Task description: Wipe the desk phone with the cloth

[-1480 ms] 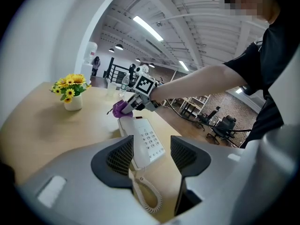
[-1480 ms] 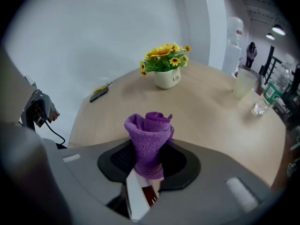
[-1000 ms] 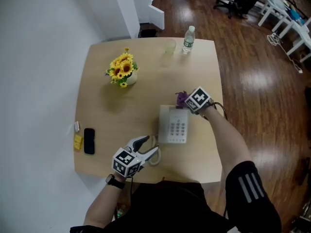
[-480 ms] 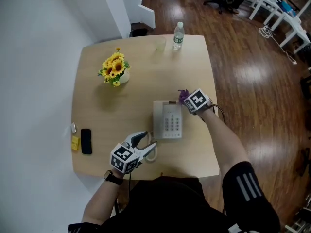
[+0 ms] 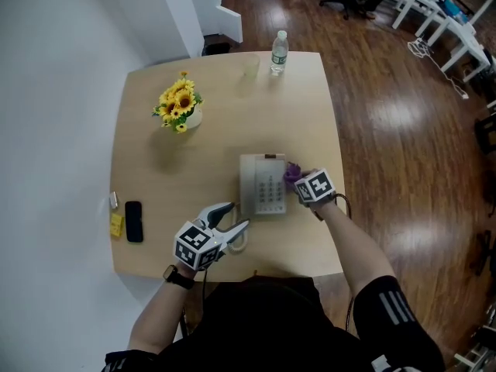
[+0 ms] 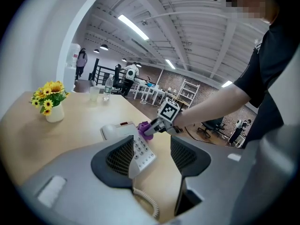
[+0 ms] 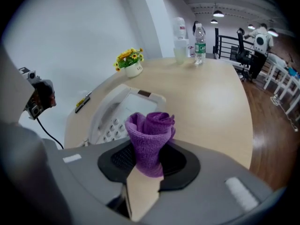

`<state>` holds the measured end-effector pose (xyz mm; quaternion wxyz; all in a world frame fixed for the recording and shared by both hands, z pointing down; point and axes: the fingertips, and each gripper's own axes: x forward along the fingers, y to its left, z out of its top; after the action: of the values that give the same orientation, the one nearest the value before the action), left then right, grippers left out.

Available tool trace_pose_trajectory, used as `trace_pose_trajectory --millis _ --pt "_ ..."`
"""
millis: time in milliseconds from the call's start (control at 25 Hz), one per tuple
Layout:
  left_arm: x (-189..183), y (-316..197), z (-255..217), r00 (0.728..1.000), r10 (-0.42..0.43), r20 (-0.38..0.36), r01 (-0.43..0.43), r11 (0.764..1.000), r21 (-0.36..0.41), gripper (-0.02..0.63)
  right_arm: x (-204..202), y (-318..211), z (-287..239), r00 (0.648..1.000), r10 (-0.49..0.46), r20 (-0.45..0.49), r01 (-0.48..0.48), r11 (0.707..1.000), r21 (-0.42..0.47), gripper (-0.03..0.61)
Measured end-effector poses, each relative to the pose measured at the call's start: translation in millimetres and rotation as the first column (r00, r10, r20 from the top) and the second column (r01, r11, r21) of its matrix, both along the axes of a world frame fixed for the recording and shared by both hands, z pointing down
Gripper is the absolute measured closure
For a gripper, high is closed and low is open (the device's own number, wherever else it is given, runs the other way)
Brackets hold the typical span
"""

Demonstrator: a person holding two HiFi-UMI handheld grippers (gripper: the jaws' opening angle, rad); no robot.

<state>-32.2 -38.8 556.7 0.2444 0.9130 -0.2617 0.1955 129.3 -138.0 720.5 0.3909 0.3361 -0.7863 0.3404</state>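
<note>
The right gripper has slid back along the desk phone, from its far right corner to the middle of its right edge. Its fingers are clenched on the purple cloth, a nubbly knit bunched into an upright roll and pressed against the phone's side. The bare right forearm reaches forward over the worktop, which is pale wood with rounded corners. The left gripper hasn't budged from the phone's near-left corner. It is low over the coiled cord, fingers spread and gripping nothing. The phone is smooth light-grey plastic with its keypad facing up.
</note>
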Motion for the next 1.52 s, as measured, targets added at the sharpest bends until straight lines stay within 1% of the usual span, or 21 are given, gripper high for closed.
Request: trace_pose_trajectory --millis 160,320,440,520,600,720,800,920,1000,1120,1200,1280,1400,1520 --pt "-1 0 1 1.0 -0.001 -0.004 0.001 1.0 0.0 0.37 -3 55 17 1.0 -0.024 0.003 0.024 0.998 -0.056 0.448" --pt "2 2 0 1.0 0.01 -0.009 -0.01 1.0 0.006 0.371 -5 107 29 0.995 -0.098 -0.003 0.097 0.988 -0.116 0.449" --pt "4 4 -2 1.0 0.015 -0.017 -0.014 1.0 0.011 0.371 -6 133 32 0.988 -0.154 0.012 0.153 0.974 -0.165 0.448" --pt "3 6 -3 1.0 0.014 -0.019 -0.014 1.0 0.013 0.37 -11 139 30 0.985 -0.171 0.035 0.174 0.967 -0.188 0.448" --pt "0 8 -4 1.0 0.009 -0.021 -0.008 1.0 0.015 0.37 -14 129 21 0.984 -0.177 0.026 0.179 0.972 -0.153 0.448" --pt "-5 8 -5 1.0 -0.005 -0.024 0.006 1.0 0.021 0.37 -14 86 -3 0.983 -0.184 -0.02 0.183 0.982 -0.043 0.446" --pt "-9 11 -6 1.0 -0.016 -0.022 0.016 1.0 0.022 0.37 -14 48 -23 0.988 -0.155 -0.021 0.156 0.987 0.04 0.446" --pt "-15 15 -6 0.999 -0.033 -0.018 0.033 0.999 0.019 0.371 -19 -10 -54 0.994 -0.107 -0.001 0.106 0.984 0.14 0.446" --pt "-18 17 -5 0.999 -0.043 -0.013 0.043 0.999 0.015 0.37 -24 -39 -65 0.994 -0.104 -0.031 0.108 0.979 0.174 0.446" --pt "-25 21 -5 0.998 -0.059 -0.003 0.059 0.998 0.011 0.37 -33 -61 -56 0.989 -0.115 -0.089 0.13 0.976 0.175 0.446" --pt "-28 22 -5 0.998 -0.069 0.001 0.069 0.998 0.011 0.371 -35 -64 -44 0.986 -0.12 -0.115 0.137 0.979 0.152 0.446" --pt "-30 23 -5 0.997 -0.077 0.004 0.077 0.997 0.009 0.37 -35 -58 -34 0.985 -0.122 -0.121 0.138 0.981 0.136 0.446" --pt "-34 23 -3 0.996 -0.086 0.009 0.086 0.996 0.002 0.37 -37 -35 -26 0.985 -0.139 -0.1 0.151 0.98 0.128 0.446" --pt "-32 22 -1 0.996 -0.086 0.0 0.086 0.996 0.002 0.37 -39 8 -14 0.98 -0.181 -0.087 0.19 0.976 0.107 0.446"
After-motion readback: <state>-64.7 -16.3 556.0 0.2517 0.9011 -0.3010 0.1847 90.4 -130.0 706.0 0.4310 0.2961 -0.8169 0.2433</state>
